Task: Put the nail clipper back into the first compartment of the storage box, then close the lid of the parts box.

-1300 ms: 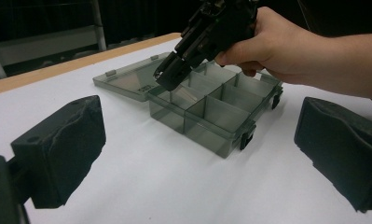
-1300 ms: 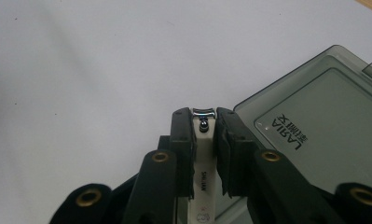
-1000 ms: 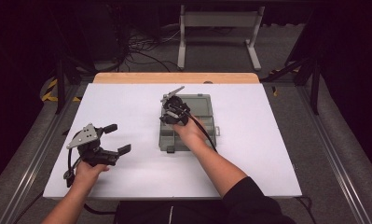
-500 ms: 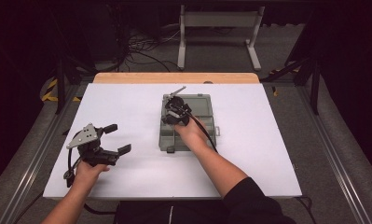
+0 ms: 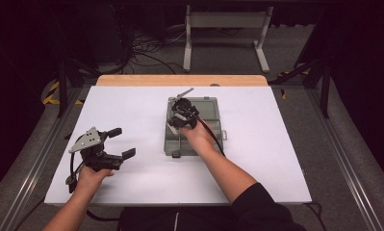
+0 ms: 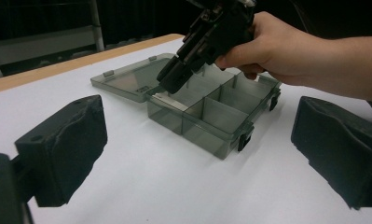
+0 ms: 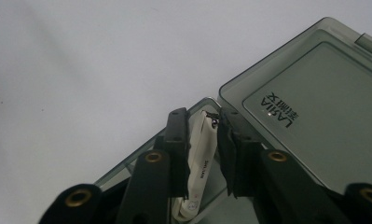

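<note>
Item: white clip-like piece [image 7: 198, 165] — clamped between jaws of right tool [image 7: 201, 122], hanging over corner compartment of grey divided box [image 6: 211, 116] on desk [image 5: 257, 159]. Jaws nearly together, just closed a little further on piece. Box lid [image 7: 314, 116] lies open flat beyond right tool. Left tool [image 5: 118, 142] — jaws apart, nothing between, resting well off to side of box. Step, as judged: lower piece into compartment. Advice: keep it clear of divider walls, release only once low inside.

I'm counting one compartment box [image 5: 194, 127], one white clipper [image 7: 200, 163], two grippers [image 5: 103, 147] [image 5: 180, 118], and one tabletop [image 5: 276, 144].
</note>
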`<state>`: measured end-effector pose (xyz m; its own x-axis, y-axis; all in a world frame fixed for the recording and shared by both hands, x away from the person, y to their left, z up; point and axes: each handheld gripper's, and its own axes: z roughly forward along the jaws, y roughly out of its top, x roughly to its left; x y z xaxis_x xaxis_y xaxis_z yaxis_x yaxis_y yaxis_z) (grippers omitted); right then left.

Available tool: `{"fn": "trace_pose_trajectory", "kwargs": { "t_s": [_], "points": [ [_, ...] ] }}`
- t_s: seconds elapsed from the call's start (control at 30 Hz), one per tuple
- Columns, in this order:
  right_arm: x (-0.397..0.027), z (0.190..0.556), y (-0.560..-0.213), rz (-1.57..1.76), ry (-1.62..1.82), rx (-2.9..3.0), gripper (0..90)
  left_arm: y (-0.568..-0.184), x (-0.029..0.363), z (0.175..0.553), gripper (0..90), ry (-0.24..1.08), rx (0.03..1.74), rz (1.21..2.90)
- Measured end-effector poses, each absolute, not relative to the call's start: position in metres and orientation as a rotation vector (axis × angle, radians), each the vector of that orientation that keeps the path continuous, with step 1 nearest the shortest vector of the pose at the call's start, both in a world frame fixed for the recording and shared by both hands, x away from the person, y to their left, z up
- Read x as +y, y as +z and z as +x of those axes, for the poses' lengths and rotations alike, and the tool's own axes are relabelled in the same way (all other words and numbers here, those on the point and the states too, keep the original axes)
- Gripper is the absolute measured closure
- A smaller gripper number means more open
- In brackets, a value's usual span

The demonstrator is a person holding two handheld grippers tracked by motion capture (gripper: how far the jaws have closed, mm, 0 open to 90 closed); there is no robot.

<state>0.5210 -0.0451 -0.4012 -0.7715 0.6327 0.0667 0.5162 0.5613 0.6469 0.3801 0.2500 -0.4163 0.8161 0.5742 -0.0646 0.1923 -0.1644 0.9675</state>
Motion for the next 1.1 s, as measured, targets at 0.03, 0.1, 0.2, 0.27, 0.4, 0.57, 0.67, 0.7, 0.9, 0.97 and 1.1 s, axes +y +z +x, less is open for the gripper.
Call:
{"fn": "trace_pose_trajectory", "kwargs": {
  "t_s": [0.03,0.1,0.2,0.27,0.4,0.57,0.67,0.7,0.9,0.97,1.1],
  "points": [
    [-0.047,0.520,-0.399,0.957,1.001,2.619,84.2,-0.416,0.250,0.380,10.6,0.369,0.602,1.732],
    [-0.053,0.516,-0.392,0.934,1.009,2.614,90.0,-0.415,0.249,0.381,17.8,0.364,0.607,1.733],
    [-0.063,0.511,-0.383,0.919,1.023,2.600,90.0,-0.412,0.247,0.384,27.4,0.372,0.611,1.755],
    [-0.066,0.509,-0.380,0.917,1.028,2.593,90.0,-0.410,0.246,0.385,31.0,0.373,0.608,1.763],
    [-0.086,0.499,-0.365,0.894,1.057,2.570,90.0,-0.403,0.238,0.386,56.4,0.418,0.605,1.827],
    [-0.107,0.487,-0.351,0.871,1.082,2.546,90.0,-0.397,0.228,0.387,81.1,0.458,0.600,1.892],
    [-0.115,0.482,-0.346,0.860,1.091,2.537,90.0,-0.394,0.225,0.387,89.3,0.467,0.617,1.904],
    [-0.120,0.479,-0.342,0.856,1.098,2.532,90.0,-0.393,0.224,0.388,89.8,0.450,0.638,1.910],
    [-0.141,0.467,-0.331,0.818,1.118,2.466,90.0,-0.385,0.214,0.404,90.0,0.411,0.686,1.933],
    [-0.144,0.466,-0.330,0.808,1.116,2.459,90.0,-0.383,0.212,0.406,90.0,0.406,0.697,1.935],
    [-0.159,0.469,-0.325,0.822,1.108,2.443,90.0,-0.378,0.203,0.421,90.0,0.381,0.739,1.941]
  ]
}}
